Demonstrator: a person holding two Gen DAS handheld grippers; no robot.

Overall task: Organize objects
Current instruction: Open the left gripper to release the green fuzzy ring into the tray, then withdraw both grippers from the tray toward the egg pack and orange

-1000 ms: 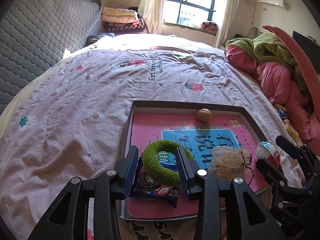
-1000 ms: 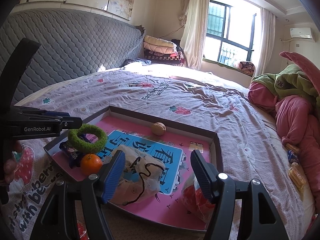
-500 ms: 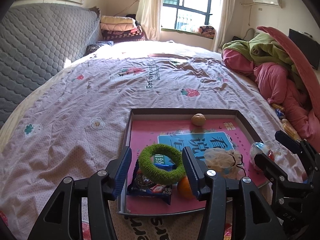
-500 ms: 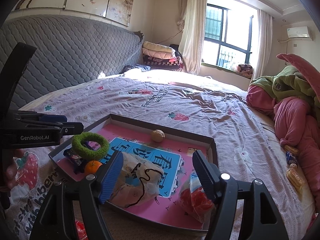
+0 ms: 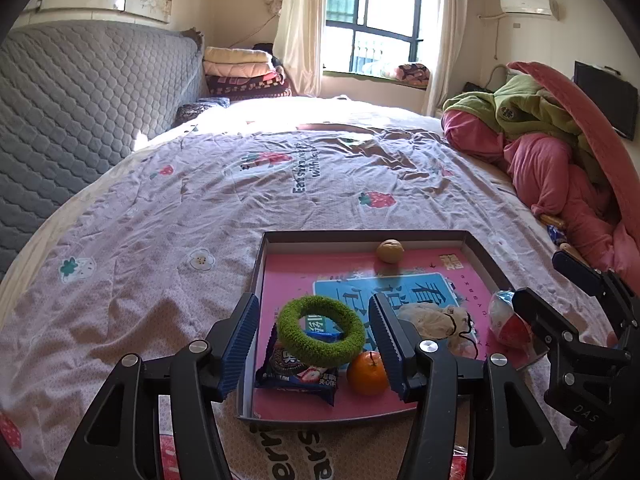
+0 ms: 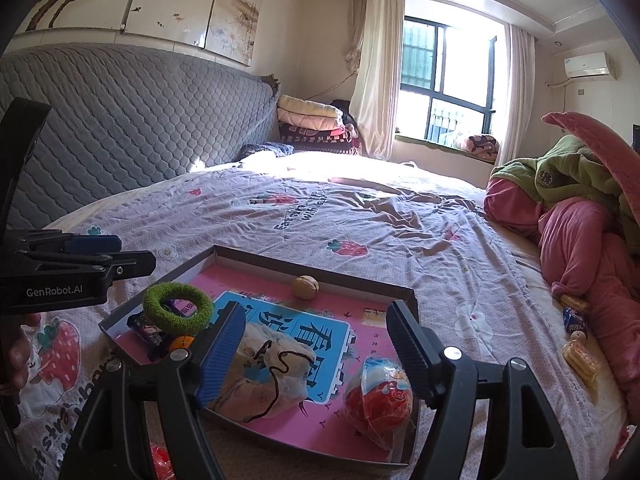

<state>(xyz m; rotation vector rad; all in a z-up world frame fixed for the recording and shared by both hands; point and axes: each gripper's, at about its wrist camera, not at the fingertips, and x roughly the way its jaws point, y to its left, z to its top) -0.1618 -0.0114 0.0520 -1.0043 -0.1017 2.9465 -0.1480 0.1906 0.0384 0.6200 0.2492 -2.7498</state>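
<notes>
Pink printed paper lines the floor of a shallow cardboard tray [image 5: 478,250] with dark upright walls, which sits on a wrinkled lilac bedsheet [image 5: 168,240] dotted with strawberries and flowers. At the tray's near left corner a fuzzy green ring [image 5: 321,330], soft and knitted in texture, lies tilted on a glossy dark snack packet [image 5: 296,372]; a smooth round orange [image 5: 367,373] touches the ring's near right side. A wrinkled tan walnut [image 5: 389,250] rests just beside the far wall. Toward the middle of the near edge is a crumpled cream mesh pouch [image 6: 268,364] with a black cord looped over it, and near the near right corner a shiny foil-wrapped red and white egg-shaped toy [image 6: 378,396].

Both tongs are released. The left gripper [image 5: 314,344] hovers with its ribbed blue pads spread wide on either side of the green ring, touching nothing. The right gripper [image 6: 314,350] also stands wide apart over the near edge, the pouch behind its left pad and the egg toy between the fingers, neither gripped.

A quilted grey headboard [image 6: 120,128] runs along the bed's left side, folded blankets [image 6: 308,120] are stacked at the far corner, and a heap of pink and green bedding [image 6: 576,208] lies along the right edge.
</notes>
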